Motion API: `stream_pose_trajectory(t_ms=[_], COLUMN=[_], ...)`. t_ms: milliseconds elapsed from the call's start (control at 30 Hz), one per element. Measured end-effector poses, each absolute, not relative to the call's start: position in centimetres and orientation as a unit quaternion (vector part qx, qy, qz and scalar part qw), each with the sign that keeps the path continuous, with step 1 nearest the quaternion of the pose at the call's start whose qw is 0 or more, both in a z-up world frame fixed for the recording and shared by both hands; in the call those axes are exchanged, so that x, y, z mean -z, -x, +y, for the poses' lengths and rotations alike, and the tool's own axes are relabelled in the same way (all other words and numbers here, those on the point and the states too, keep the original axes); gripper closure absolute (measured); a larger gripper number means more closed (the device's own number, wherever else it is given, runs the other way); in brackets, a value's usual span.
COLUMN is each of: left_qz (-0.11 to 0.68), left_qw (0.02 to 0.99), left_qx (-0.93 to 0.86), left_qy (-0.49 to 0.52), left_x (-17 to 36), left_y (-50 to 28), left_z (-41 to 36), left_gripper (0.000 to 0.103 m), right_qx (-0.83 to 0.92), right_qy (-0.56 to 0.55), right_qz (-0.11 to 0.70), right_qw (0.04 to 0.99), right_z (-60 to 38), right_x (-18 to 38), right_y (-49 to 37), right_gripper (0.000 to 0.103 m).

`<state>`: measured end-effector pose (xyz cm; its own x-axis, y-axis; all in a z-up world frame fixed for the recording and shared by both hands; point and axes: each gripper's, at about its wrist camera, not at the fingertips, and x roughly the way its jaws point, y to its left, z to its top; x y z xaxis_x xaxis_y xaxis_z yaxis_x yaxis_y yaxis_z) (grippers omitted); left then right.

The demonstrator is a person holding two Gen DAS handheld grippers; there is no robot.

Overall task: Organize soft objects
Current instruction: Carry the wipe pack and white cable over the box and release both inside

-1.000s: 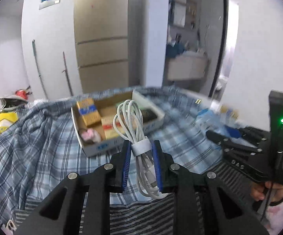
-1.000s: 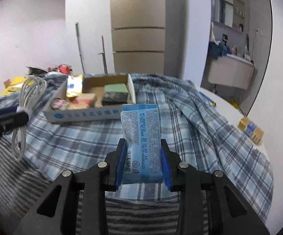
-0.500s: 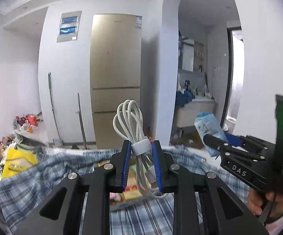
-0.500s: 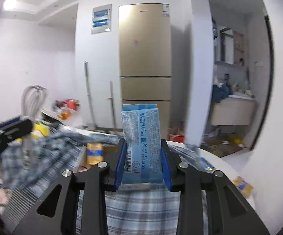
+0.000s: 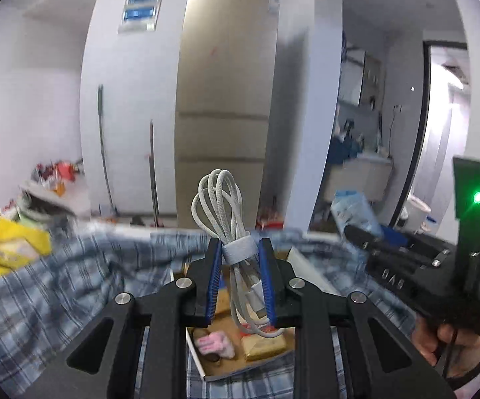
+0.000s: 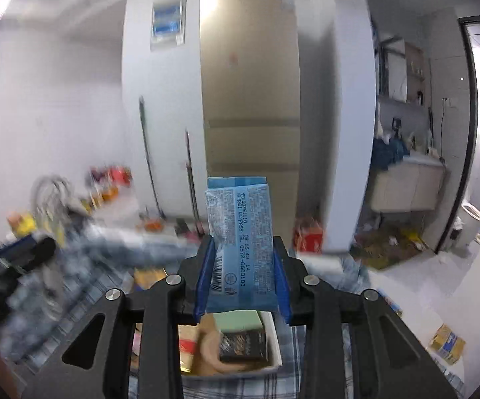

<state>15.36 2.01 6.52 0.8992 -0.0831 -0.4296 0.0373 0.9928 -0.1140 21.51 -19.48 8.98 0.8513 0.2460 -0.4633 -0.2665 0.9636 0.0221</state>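
While clamped: cable [image 5: 230,232]; packet [image 6: 240,242].

A blue plaid cloth [image 5: 57,286] is covering the counter, and an open cardboard box [image 6: 275,342] of small packets is sitting on it.

Left wrist view looked forward along its own fingers [image 5: 212,276], level, toward the tan fridge [image 5: 223,106] on the far wall; the cardboard box [image 5: 206,370] sat close below the lens. Right wrist view faced the same way, fridge [image 6: 250,99] centred, box [image 6: 275,342] close beneath. Both views shared fridge, box, checked cloth [image 5: 57,282] and the doorway at right. Left view caught the right gripper [image 5: 359,232] at its right edge; right view caught the left gripper [image 6: 45,244], blurred, at its left edge.
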Motion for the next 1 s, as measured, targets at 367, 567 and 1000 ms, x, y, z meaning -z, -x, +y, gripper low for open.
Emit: stream_pose_trajectory(t_ms=[367,567,1000], left_qz=[0.302,0.323,0.282], left_qw=[0.953,0.945,0.958], left_qx=[0.033,0.035,0.019], left_qy=[0.025,0.036,0.049], left_x=[1.3,2.6,1.8], left_y=[-18.2,-19.0,-17.8], left_z=[1.2,1.9,2.5], left_gripper=[0.079,0.079,0.025], right_qx=[-0.168,-0.168,-0.165], right_qy=[0.045,0.040,0.043], right_qz=[0.348,0.364,0.341], right_qw=[0.921,0.915,0.925], right_z=[-16.6,-16.6,-17.0], right_x=[1.7,3.2,2.7], right_y=[-24.9,-25.1,-24.2], right_gripper=[0.071,0.071,0.041])
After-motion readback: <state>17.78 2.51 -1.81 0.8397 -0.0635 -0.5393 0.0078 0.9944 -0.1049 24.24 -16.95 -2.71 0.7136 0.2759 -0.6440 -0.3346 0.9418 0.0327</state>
